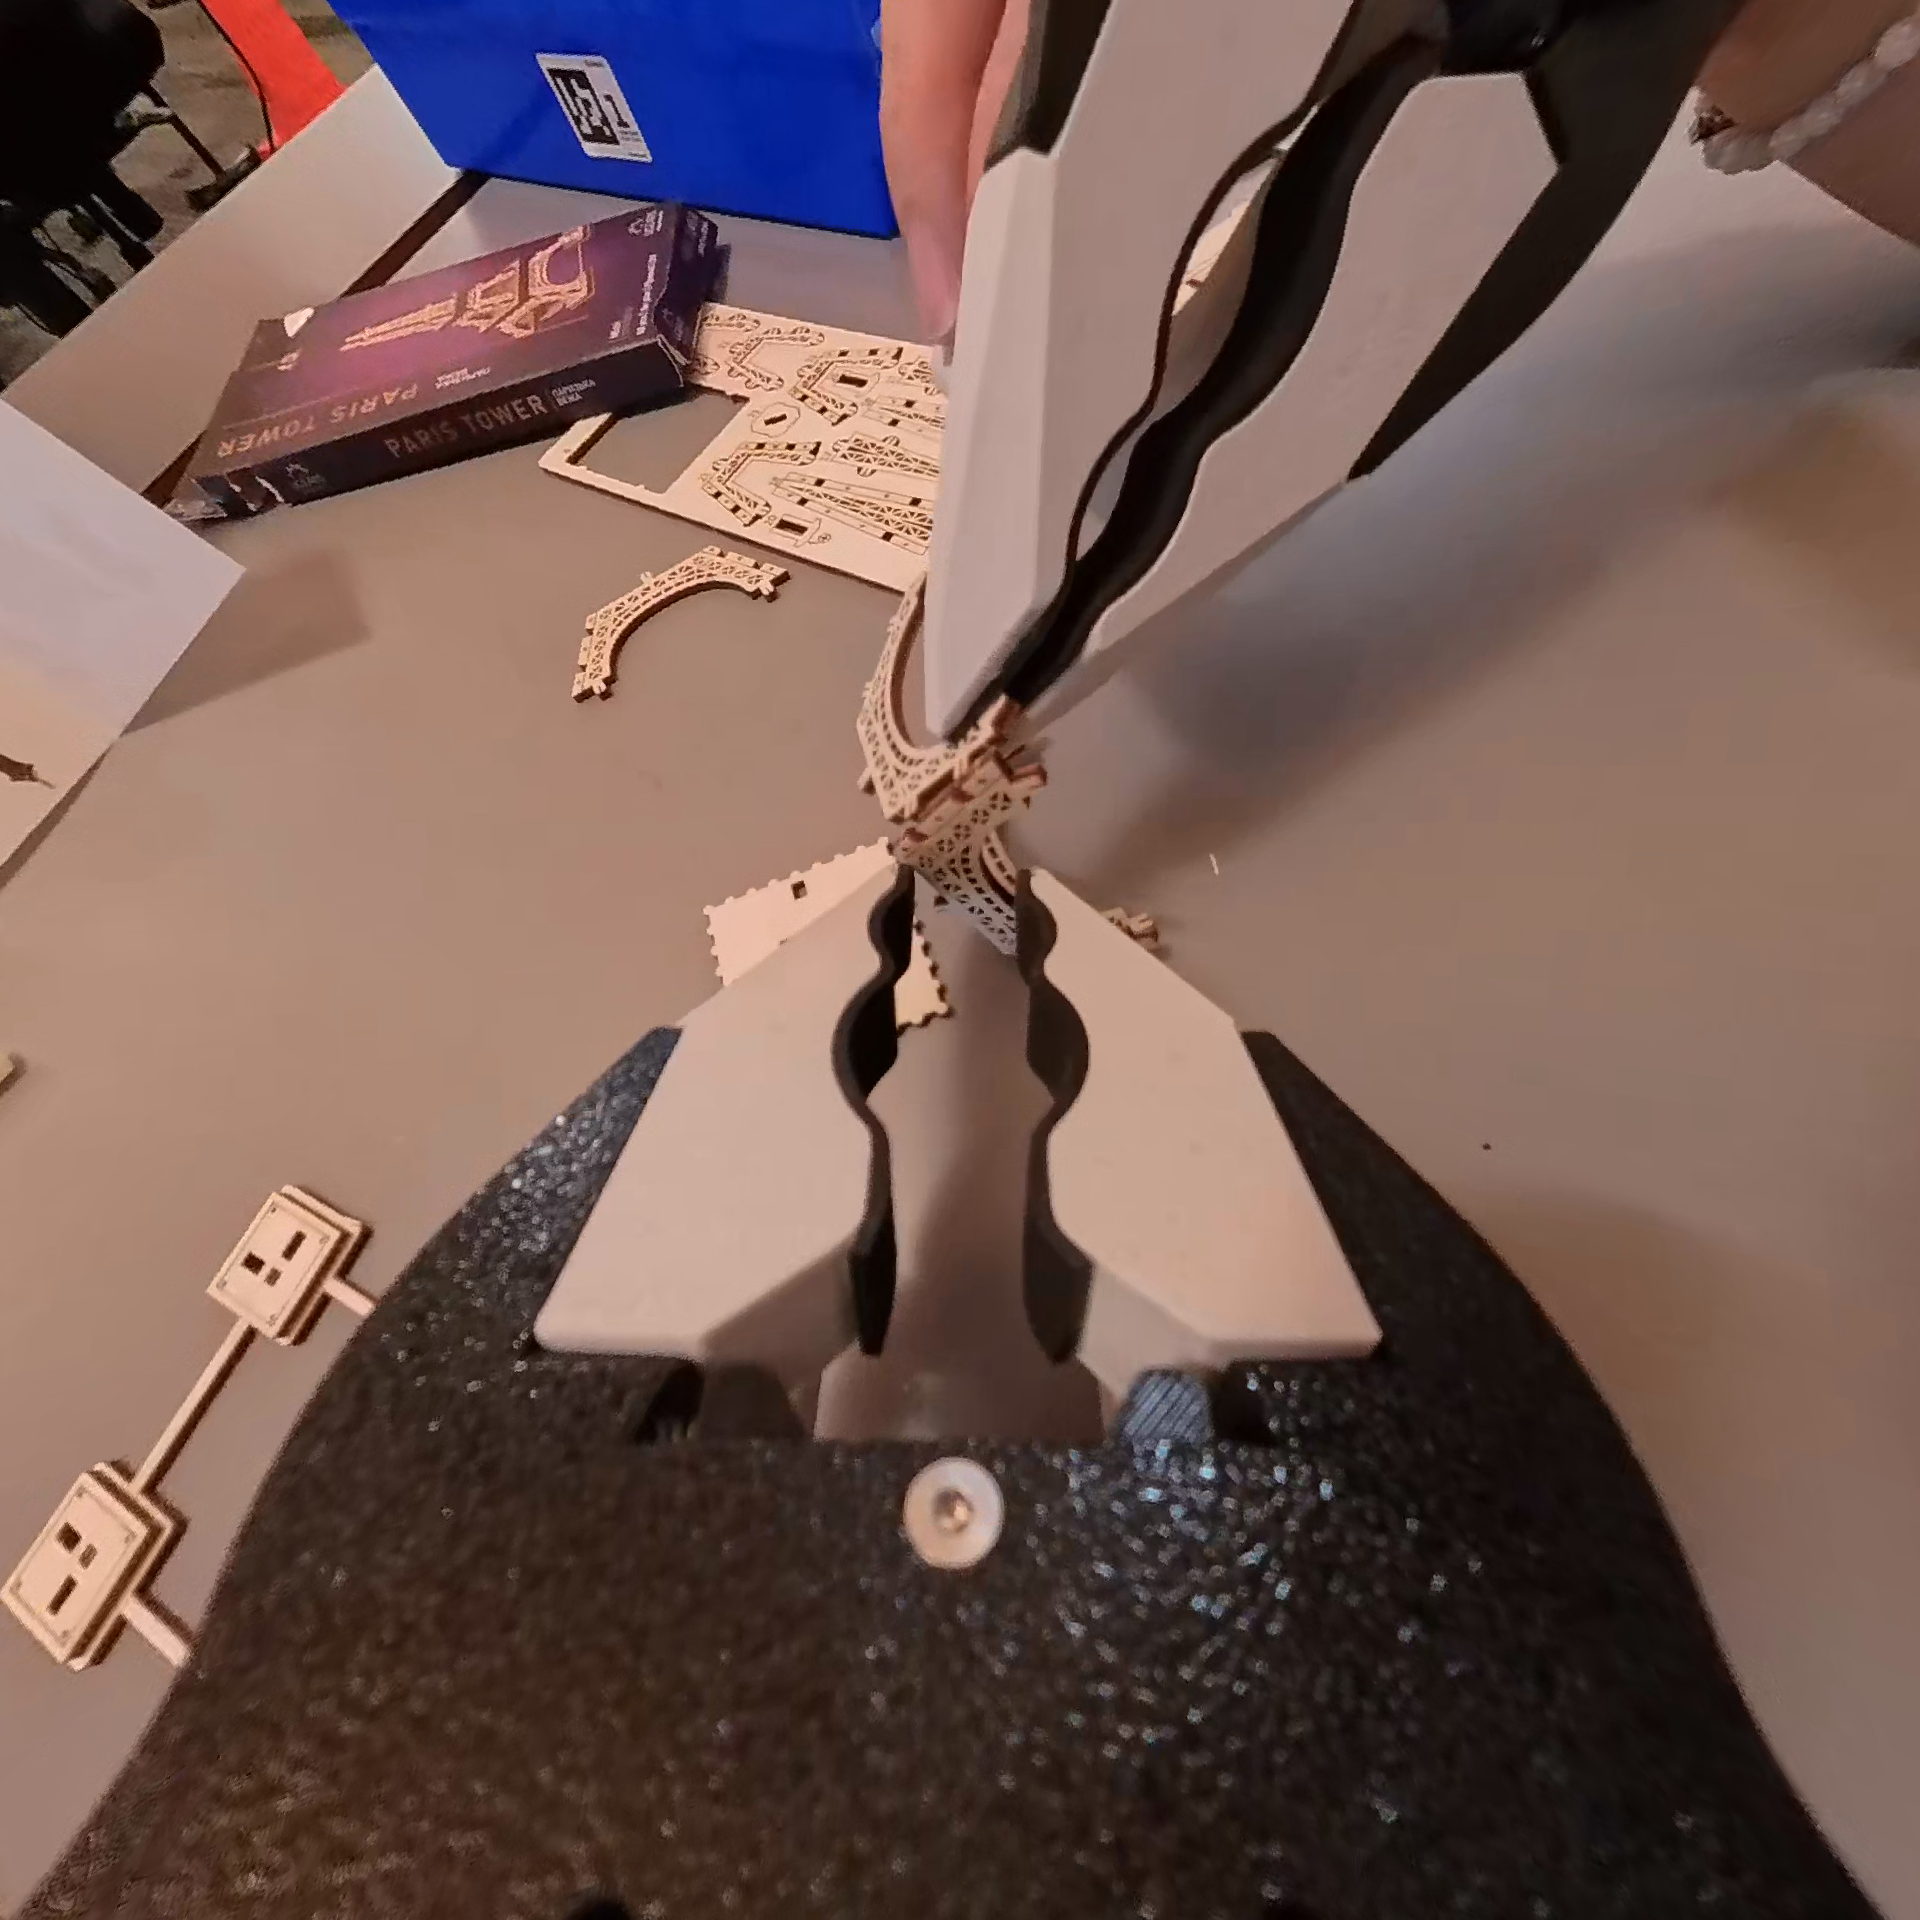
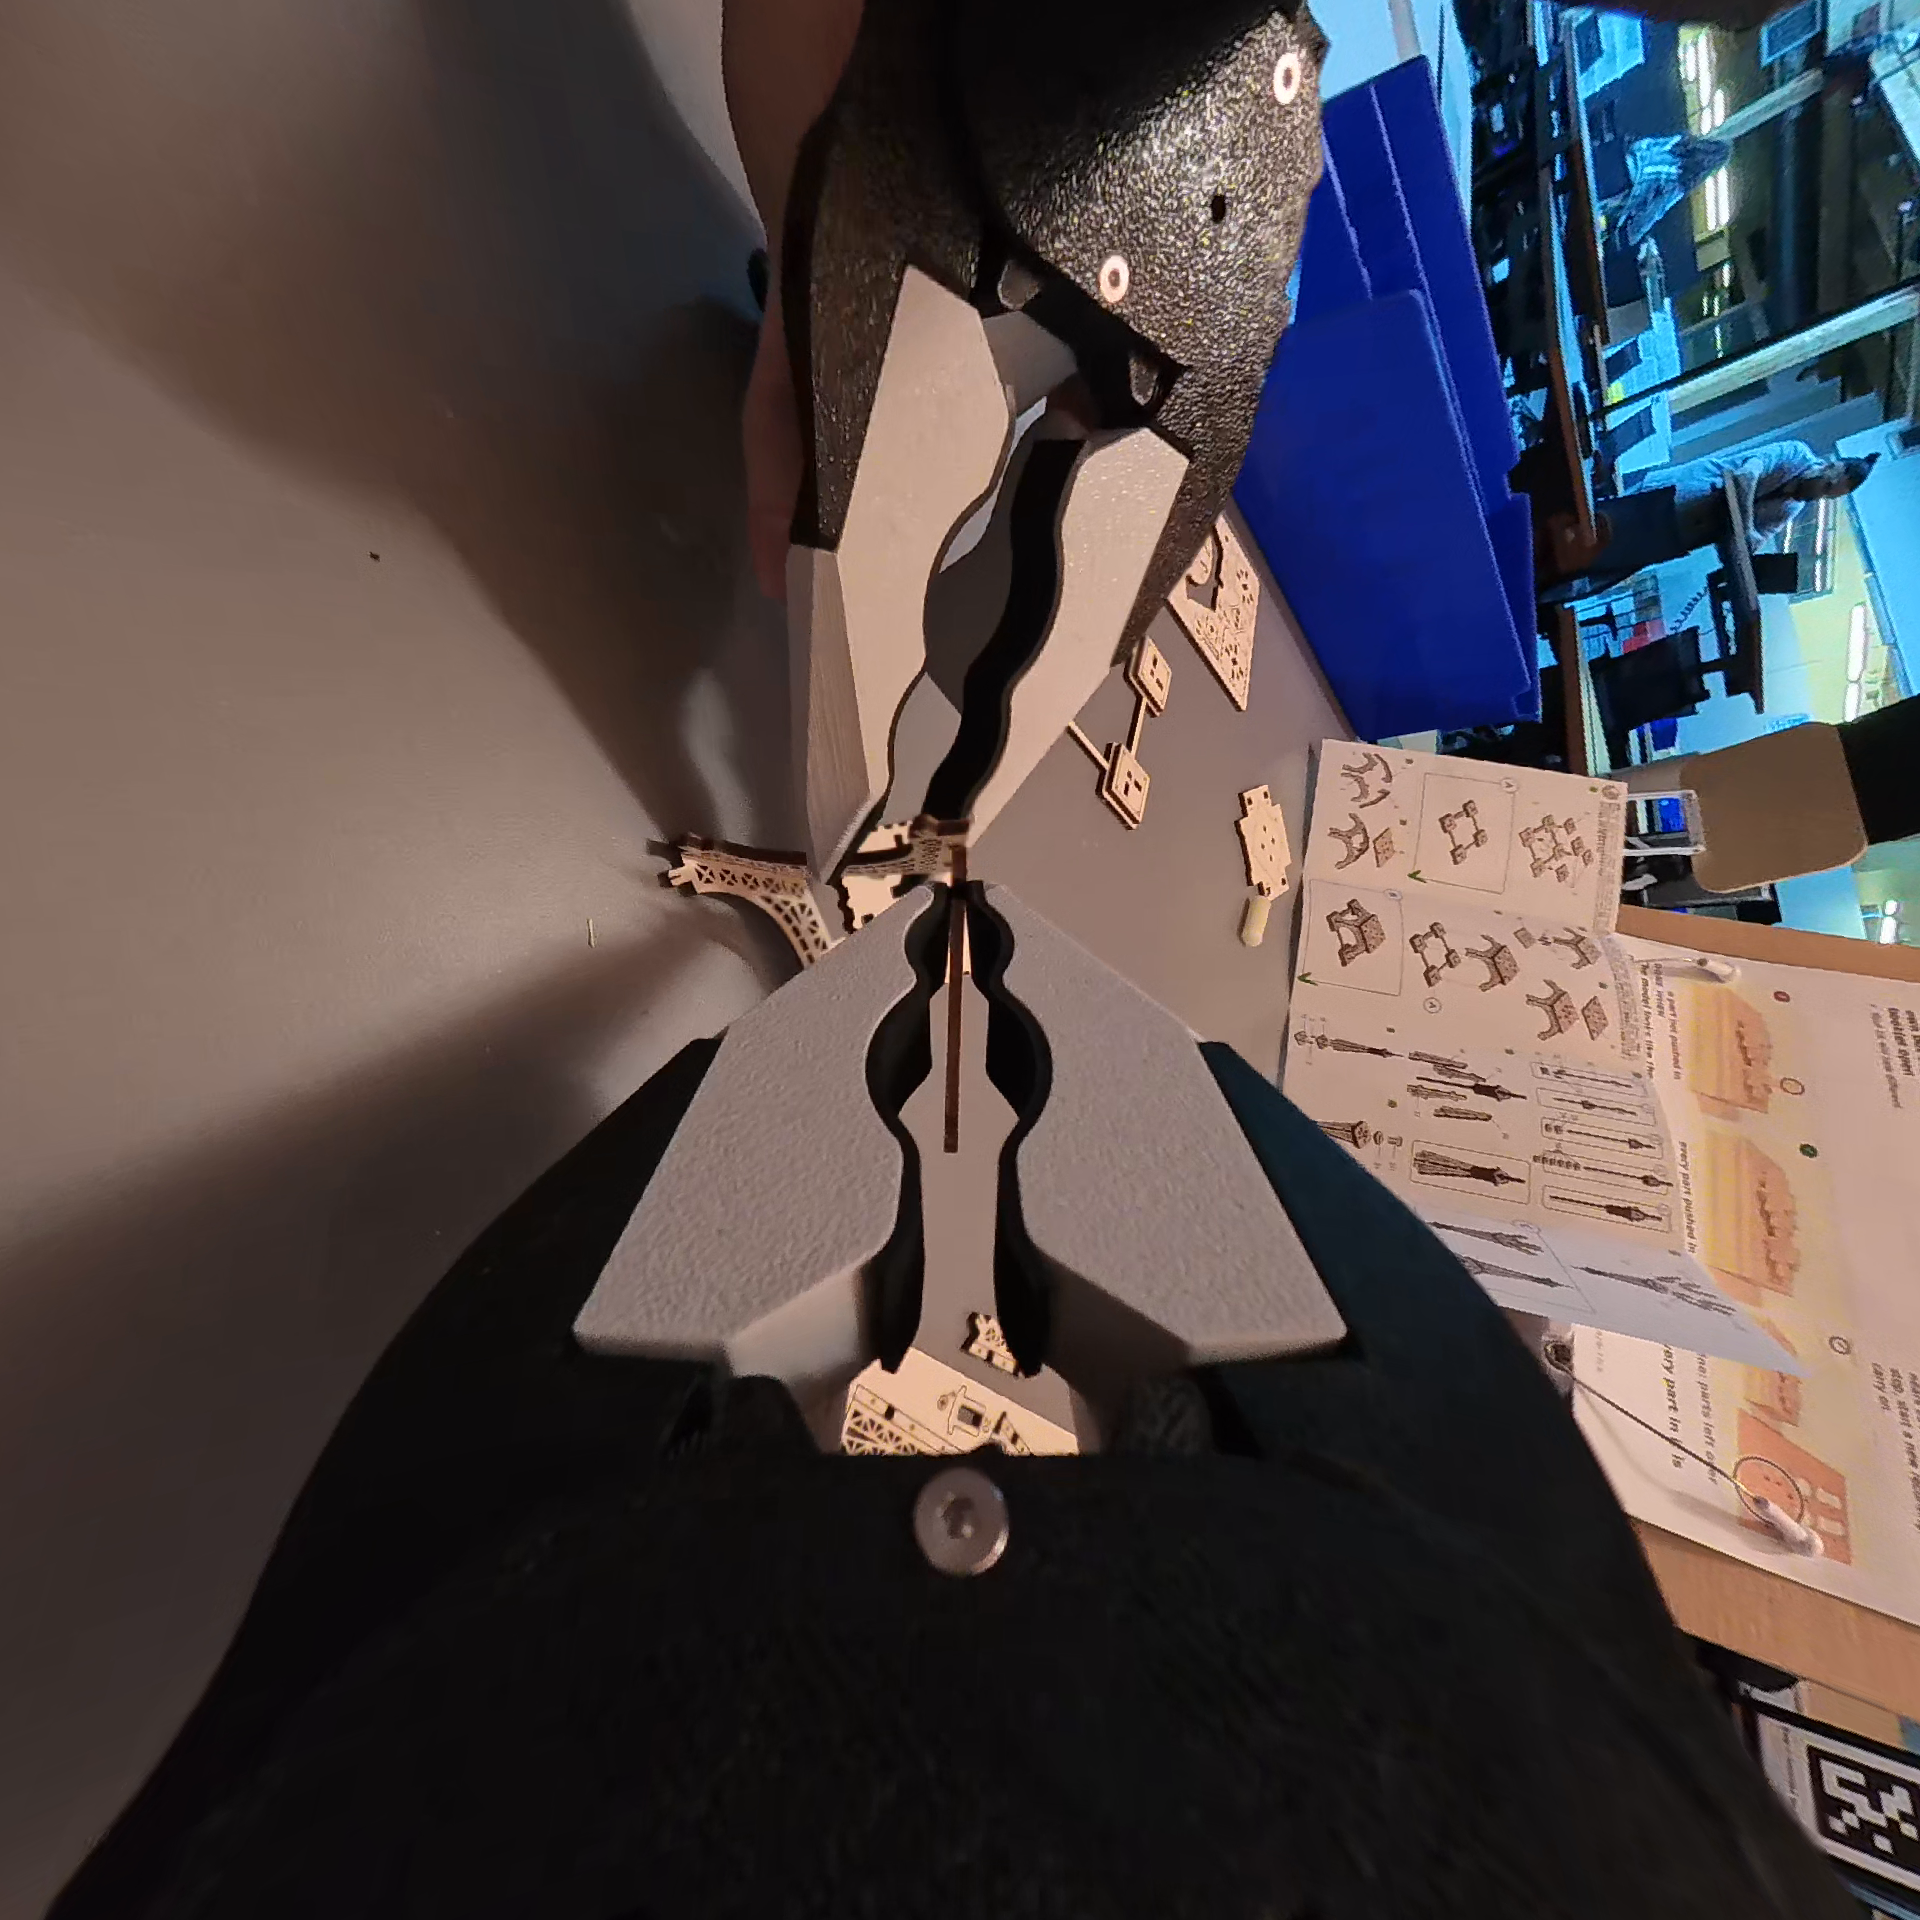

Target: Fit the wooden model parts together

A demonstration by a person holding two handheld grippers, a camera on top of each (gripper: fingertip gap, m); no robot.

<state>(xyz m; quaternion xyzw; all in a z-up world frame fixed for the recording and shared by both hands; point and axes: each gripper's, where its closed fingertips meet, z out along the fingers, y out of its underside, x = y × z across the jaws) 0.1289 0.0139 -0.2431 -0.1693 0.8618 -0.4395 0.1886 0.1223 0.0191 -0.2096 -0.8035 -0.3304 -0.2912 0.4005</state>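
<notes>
With both our left tongs [image 1: 961, 883] and right tongs [image 1: 1000, 717] pinching lattice arch pieces [image 1: 940, 790] above mid-tabletop [image 1: 1455, 935], any twist risks snapping the thin tabs or slipping the joint.

Pretty sure I'm in some kind of lab or maker workshop, not anyone's home. I'm at a plain grey worktable [image 1: 416, 935] with blue plastic bins [image 2: 1382, 499] stacked along the edge, one carrying a black-and-white marker tag [image 1: 594, 107]. Behind them are shelves and racks of equipment [image 2: 1704, 312] under cool bluish light. A printed instruction sheet [image 2: 1475, 1039] lies on the table too.
</notes>
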